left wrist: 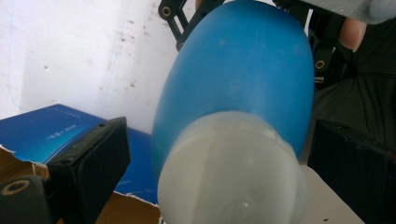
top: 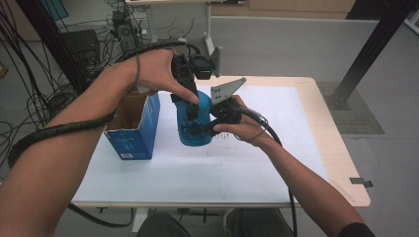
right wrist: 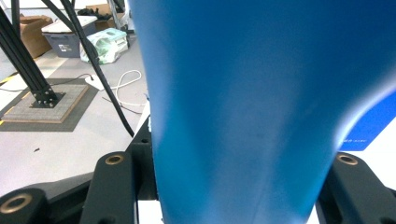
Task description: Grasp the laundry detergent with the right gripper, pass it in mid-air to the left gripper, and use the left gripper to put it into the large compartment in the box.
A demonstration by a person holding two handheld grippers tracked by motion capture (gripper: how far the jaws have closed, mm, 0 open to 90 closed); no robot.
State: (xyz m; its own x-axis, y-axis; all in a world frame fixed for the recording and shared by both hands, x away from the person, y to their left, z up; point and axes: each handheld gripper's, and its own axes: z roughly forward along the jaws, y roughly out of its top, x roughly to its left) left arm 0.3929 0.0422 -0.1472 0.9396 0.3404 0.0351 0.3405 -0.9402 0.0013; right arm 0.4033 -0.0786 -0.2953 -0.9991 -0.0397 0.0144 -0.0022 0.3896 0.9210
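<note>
Right gripper view, blue bottle (right wrist: 243, 107) gripped by right tongs (right wrist: 224, 186) (fingertips hidden), left tongs (left wrist: 224, 168) wide.

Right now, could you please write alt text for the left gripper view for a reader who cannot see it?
A blue bottle with a white cap lies close to the camera, cap nearest, between the left claw's two black jaws, which stand apart from the cap. Behind it are a blue cardboard box and the white table.

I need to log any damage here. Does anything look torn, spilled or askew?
Only the open blue cardboard box: its top edge looks ragged and torn in the left gripper view. The blue plastic bottle with the white cap looks intact, nothing spilled.
</note>
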